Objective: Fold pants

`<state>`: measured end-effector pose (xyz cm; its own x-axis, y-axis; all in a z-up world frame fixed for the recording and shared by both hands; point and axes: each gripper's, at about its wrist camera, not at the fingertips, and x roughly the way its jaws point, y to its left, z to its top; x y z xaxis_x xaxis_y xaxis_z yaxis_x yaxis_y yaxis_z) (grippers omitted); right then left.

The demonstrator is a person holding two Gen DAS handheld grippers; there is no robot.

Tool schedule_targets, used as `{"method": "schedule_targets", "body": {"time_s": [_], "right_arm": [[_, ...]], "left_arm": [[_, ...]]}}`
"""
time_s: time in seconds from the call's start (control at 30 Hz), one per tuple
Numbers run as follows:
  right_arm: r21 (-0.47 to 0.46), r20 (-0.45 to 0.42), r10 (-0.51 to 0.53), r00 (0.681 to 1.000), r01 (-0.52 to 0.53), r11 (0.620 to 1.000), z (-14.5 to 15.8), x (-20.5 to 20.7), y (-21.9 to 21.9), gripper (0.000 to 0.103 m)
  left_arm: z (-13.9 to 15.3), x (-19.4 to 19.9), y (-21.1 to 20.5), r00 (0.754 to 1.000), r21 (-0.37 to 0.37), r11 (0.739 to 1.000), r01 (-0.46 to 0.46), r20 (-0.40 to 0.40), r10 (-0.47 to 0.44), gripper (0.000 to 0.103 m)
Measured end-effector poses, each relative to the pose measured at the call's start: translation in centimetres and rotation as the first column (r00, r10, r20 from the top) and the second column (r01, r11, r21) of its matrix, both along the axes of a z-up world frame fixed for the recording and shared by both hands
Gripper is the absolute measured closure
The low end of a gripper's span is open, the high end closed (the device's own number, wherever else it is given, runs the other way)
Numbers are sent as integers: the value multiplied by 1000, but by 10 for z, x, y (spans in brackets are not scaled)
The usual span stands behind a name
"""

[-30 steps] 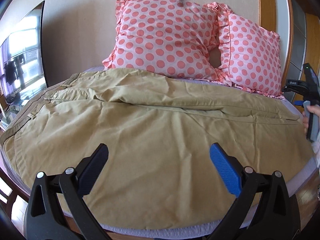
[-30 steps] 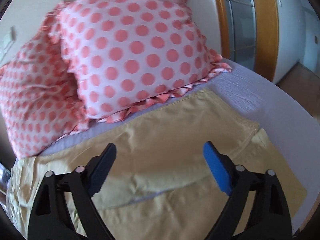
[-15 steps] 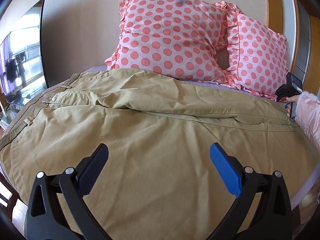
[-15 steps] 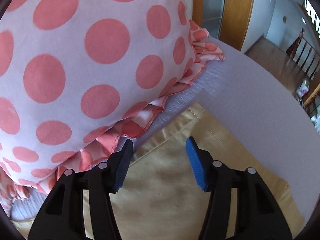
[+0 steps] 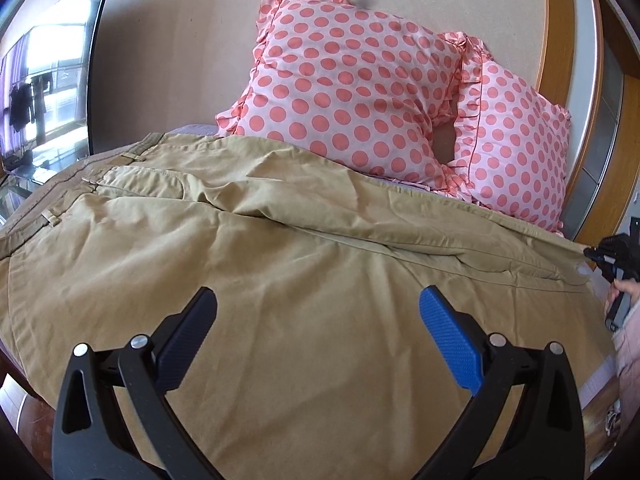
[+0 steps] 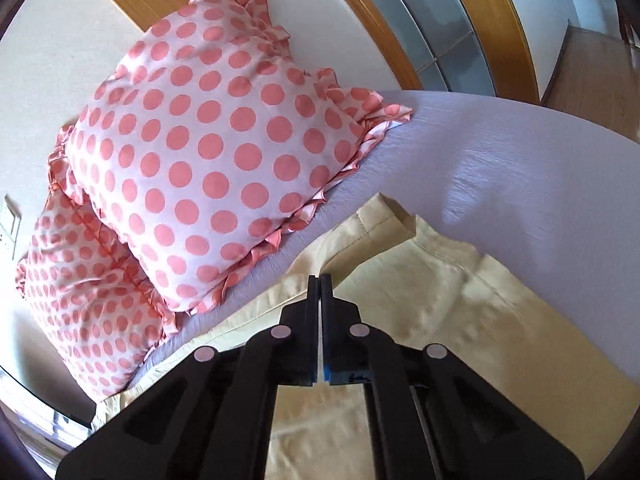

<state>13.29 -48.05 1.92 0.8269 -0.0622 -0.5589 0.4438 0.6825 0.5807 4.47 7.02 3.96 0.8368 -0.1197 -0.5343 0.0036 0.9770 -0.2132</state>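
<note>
Khaki pants point(image 5: 280, 280) lie spread across the bed, waistband at the left, legs running right. My left gripper point(image 5: 318, 320) is open and empty, hovering above the near leg. My right gripper point(image 6: 320, 280) is shut on the far edge of the pants point(image 6: 400, 280) near the leg cuff, with the fabric lifted a little into a ridge. The right gripper also shows at the far right of the left wrist view point(image 5: 596, 256), pinching the cuff end.
Two pink polka-dot pillows point(image 5: 352, 92) point(image 6: 208, 152) lean on the wall just behind the pants. The lilac bed sheet point(image 6: 500, 152) lies bare beyond the cuffs. A TV screen point(image 5: 48, 92) stands at the left. A wooden door frame point(image 6: 500, 12) is at the right.
My right gripper has gone from open to shut on the pant leg edge near the cuff and lifted it slightly. My left gripper has stayed open, shifting a little.
</note>
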Motion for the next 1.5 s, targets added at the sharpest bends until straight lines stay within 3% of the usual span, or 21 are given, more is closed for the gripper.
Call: {"method": "schedule_targets", "body": {"time_s": [0.1, 0.23, 0.3, 0.33, 0.37, 0.43, 0.57, 0.7, 0.73, 0.77, 0.8, 0.9, 1.0, 1.1, 1.2, 1.3, 1.4, 1.5], "right_arm": [[43, -10, -6, 1000, 7, 999, 4, -24, 10, 102], [47, -44, -42, 998, 44, 998, 3, -66, 24, 102], [123, -70, -32, 997, 41, 992, -7, -70, 15, 99], [171, -87, -34, 996, 49, 984, -12, -70, 10, 90], [215, -93, -38, 995, 58, 975, -16, -71, 7, 71], [265, -79, -45, 996, 65, 962, -20, -71, 6, 51], [291, -99, -64, 993, 91, 952, -27, -56, 5, 50], [297, -93, -111, 989, 134, 945, -28, -37, 0, 50], [289, -87, -111, 990, 132, 948, -28, -31, -1, 56], [279, -83, -100, 991, 120, 953, -30, -27, -1, 96], [298, -65, -75, 995, 91, 950, -34, -25, -1, 100], [306, 74, -81, 994, 55, 950, -29, -48, 0, 101], [292, 224, -103, 969, 34, 956, -13, -86, -1, 101], [277, 294, -116, 949, 31, 960, -2, -117, -1, 101], [279, 330, -118, 937, 22, 960, 2, -133, -2, 101], [289, 352, -113, 929, 7, 957, 2, -138, -3, 101], [300, 359, -112, 926, -1, 954, 1, -138, -4, 101], [313, 356, -113, 928, -5, 950, -4, -139, -6, 101]], "left_arm": [[1, 1, 2, 1000, -47, 999, 13, -21, -14, 2], [1, -6, 3, 1000, -28, 1000, -1, 6, 1, 2], [-1, -3, 4, 1000, -36, 999, 5, -11, -5, 2], [-1, -1, 3, 1000, -39, 999, 9, -18, -10, 2], [-1, 0, 3, 1000, -40, 999, 11, -20, -12, 2], [0, -2, 3, 1000, -40, 999, 11, -11, -11, 2], [-3, -3, 3, 1000, -46, 999, 8, -16, -9, 2], [-4, -1, 5, 1000, -42, 999, 2, -26, -3, 2], [-4, -1, 6, 1000, -48, 999, 1, -24, -2, 2], [-4, -2, 7, 1000, -60, 998, 2, -18, -3, 2], [-2, -3, 10, 1000, -75, 997, 3, -9, -4, 2], [3, -5, 19, 1000, -92, 996, 4, 30, -2, 2], [18, 6, 30, 997, -104, 994, 40, 65, -33, 2], [37, 33, 47, 989, -187, 974, 129, 96, -112, 2], [46, 80, 70, 991, -350, 927, 134, 42, -127, 2], [39, 138, 89, 992, -445, 895, 25, -97, -76, 3], [23, 192, 98, 972, -444, 892, -89, -236, -21, 9], [10, 238, 100, 942, -359, 919, -164, -333, 38, 16]]}}
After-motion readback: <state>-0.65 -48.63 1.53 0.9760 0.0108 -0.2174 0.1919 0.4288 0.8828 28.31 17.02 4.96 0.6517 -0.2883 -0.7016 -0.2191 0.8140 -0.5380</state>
